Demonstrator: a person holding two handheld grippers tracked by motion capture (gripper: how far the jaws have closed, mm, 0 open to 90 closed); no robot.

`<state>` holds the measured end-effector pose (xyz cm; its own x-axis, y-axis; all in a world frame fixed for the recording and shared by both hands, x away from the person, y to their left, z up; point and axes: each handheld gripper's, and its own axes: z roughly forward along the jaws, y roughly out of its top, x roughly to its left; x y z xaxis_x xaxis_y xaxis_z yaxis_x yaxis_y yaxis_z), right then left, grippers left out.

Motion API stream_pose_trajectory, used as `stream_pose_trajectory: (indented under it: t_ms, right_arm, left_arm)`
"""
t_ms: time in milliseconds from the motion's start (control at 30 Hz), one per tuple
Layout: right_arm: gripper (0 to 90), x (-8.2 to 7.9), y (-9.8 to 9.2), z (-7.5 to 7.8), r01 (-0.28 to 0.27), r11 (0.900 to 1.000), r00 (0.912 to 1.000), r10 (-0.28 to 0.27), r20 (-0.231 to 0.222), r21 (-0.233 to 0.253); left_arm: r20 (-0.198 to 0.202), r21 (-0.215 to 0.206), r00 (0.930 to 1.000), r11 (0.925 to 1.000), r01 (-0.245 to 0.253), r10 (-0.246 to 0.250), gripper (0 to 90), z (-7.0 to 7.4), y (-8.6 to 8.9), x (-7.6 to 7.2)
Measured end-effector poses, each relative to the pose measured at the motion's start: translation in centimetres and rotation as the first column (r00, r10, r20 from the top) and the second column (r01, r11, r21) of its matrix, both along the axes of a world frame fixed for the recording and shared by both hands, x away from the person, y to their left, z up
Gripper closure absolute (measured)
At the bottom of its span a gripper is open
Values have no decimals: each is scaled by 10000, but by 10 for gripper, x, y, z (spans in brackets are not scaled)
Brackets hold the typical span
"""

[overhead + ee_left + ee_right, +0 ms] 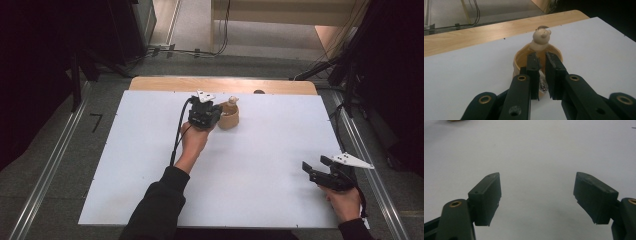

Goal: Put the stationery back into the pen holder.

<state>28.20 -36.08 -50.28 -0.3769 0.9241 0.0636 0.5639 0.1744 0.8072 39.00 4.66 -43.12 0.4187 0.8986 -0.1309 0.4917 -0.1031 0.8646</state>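
Black jaws of my left gripper point(541, 72) pinch the near wall of a small tan cup point(520, 63) toward the far middle of the white surface point(260, 170).

Those jaws are almost closed, with the cup's rim clamped between them, and a pale little figurine point(540, 37) stands inside the cup against its far side. My right gripper point(537, 195) hovers with its jaws spread wide and nothing in them, well apart near the surface's right edge. My worry: I'm gripping only one thin wall, so a lift or tug could tilt the cup, tip the figurine out, or let the rim slip free.
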Motion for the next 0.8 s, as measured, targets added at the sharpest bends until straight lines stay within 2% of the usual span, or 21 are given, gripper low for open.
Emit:
stream_pose_trajectory:
  t_ms: [200, 300, 600, 800]
  right_arm:
    - [210, 0, 0, 0, -7, 10000, 10000, 7, 4, 0]
    - [209, 0, 0, 0, 0, 10000, 10000, 0, 26, 14]
    - [209, 0, 0, 0, -13, 10000, 10000, 13, 36, -26]
    - [209, 0, 1, 0, -26, 10000, 10000, 26, 63, -90]
  left_arm:
    - [2, -83, 10000, 10000, 18, -18, 816, -1, -1, 2]
    - [-19, -51, 9999, 9999, 131, -131, 737, -1, 0, 2]
    - [20, -64, 9999, 9999, 129, -129, 653, 0, 1, 1]
    - [-8, -45, 9999, 9999, 155, -155, 538, 1, 2, 0]
